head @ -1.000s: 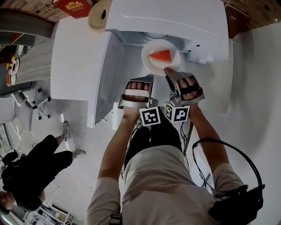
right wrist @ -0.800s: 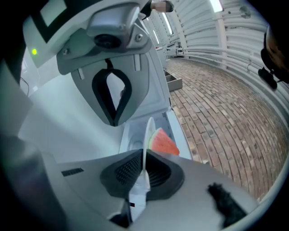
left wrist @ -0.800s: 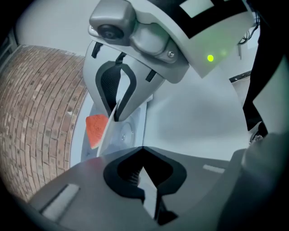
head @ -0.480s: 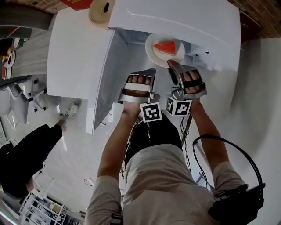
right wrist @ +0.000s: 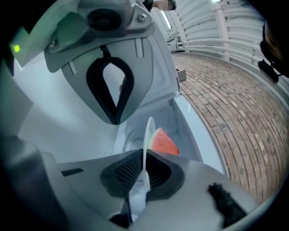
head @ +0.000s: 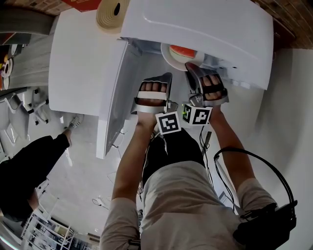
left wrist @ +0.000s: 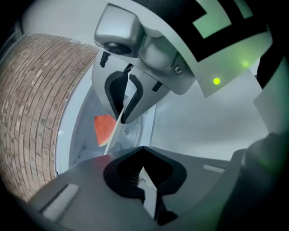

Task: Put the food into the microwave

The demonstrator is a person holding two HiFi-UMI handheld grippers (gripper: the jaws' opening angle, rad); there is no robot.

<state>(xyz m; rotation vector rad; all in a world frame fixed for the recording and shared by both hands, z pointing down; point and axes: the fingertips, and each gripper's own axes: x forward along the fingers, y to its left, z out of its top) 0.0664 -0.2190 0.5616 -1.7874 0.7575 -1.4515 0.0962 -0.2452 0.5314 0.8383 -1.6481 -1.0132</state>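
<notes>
A white plate (head: 172, 53) carrying a red watermelon wedge (head: 182, 49) sits half inside the open white microwave (head: 205, 24), its far part hidden under the oven's top. My right gripper (head: 190, 68) is shut on the plate's near rim. In the right gripper view the plate (right wrist: 148, 131) stands edge-on between that gripper's (right wrist: 143, 169) pads, the wedge (right wrist: 163, 143) just beyond. My left gripper (head: 167, 78) hangs beside it to the left, shut and holding nothing. In the left gripper view its jaws (left wrist: 145, 173) meet, and the wedge (left wrist: 104, 128) shows inside the cavity.
The microwave door (head: 83, 63) hangs open to the left. A roll of tape (head: 112, 12) and a red box (head: 85, 4) sit behind the oven. Brick wall (right wrist: 235, 108) lies to the right. Another person (head: 24, 166) stands on the floor at lower left.
Both grippers moved forward, carrying the plate deeper into the microwave, so the wedge is now partly hidden under the oven's top. The person at lower left shifted.
</notes>
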